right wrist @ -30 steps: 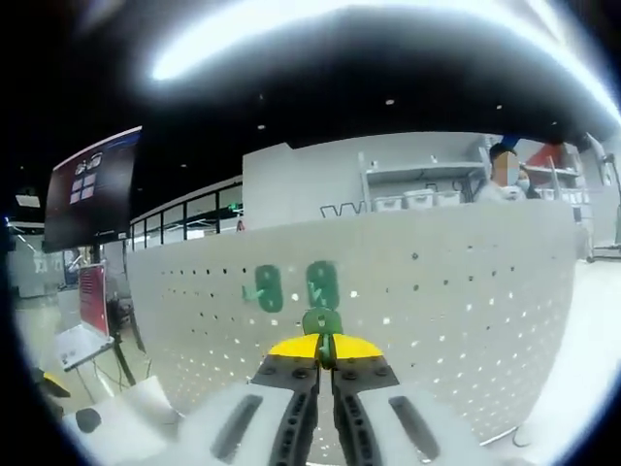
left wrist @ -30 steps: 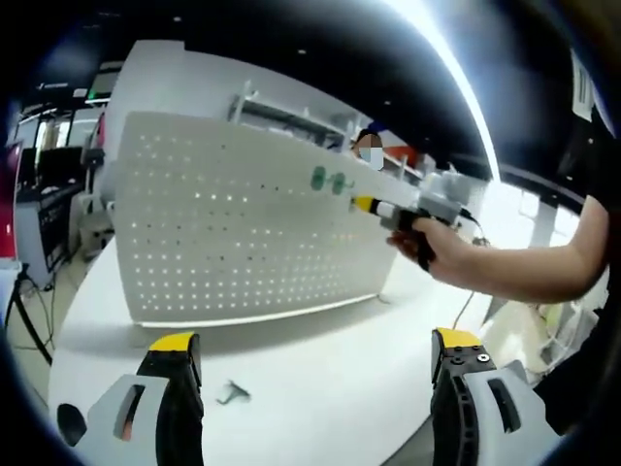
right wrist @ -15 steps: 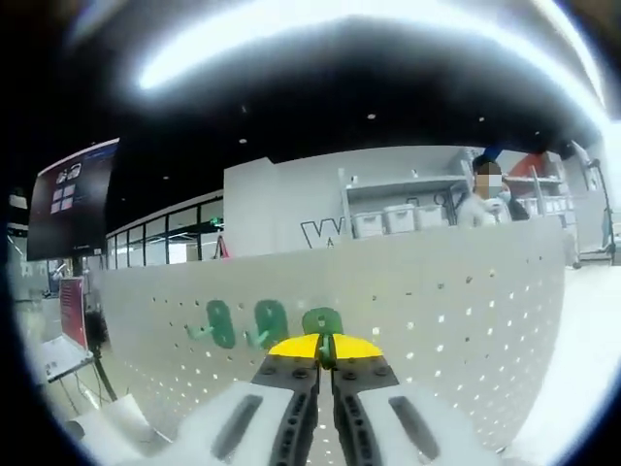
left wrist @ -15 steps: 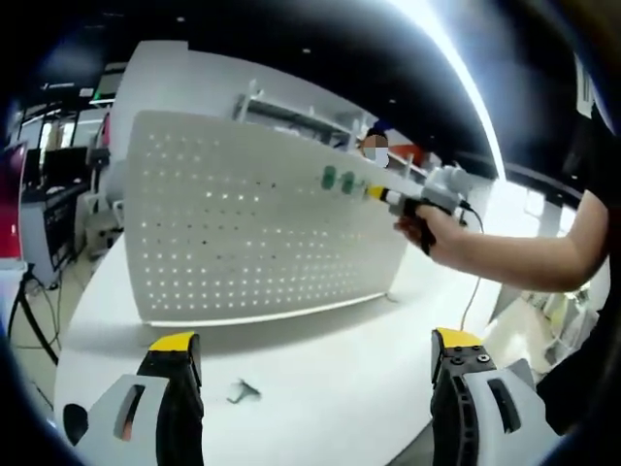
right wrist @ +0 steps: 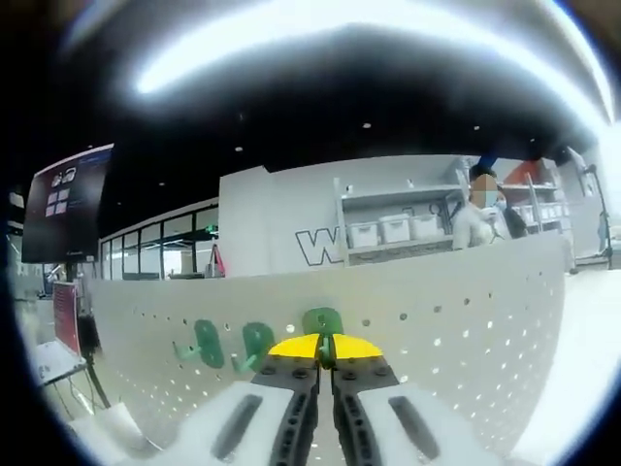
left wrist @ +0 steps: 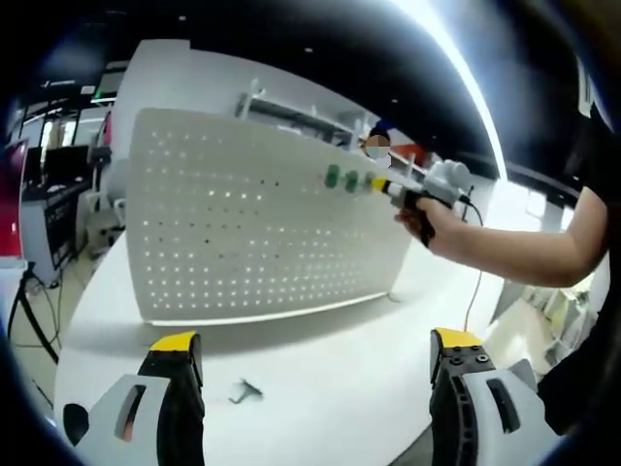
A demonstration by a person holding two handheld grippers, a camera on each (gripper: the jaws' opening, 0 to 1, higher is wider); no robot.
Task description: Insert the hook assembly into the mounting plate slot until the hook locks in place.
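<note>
Hook (right wrist: 322,321), half hidden by the clenched right gripper (right wrist: 325,351), meets pegboard (right wrist: 466,320); left gripper (left wrist: 315,349) released.

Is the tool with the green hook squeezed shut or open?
Shut. In the right gripper view the right tool has its yellow tips pressed together on the green hook, right at the white pegboard.

White round table (left wrist: 320,374) carries the setup; one small dark metal part (left wrist: 243,392) lies loose on it, near the front edge. Shelving unit (right wrist: 393,221) against the back wall holds a row of white bins (right wrist: 380,231). Person (right wrist: 482,209) standing by the shelves, right end. Dark wall screen (right wrist: 64,202) hangs high at left. Glass partition (right wrist: 175,260) below it. Long ceiling light strip (right wrist: 369,24) overhead.
</note>
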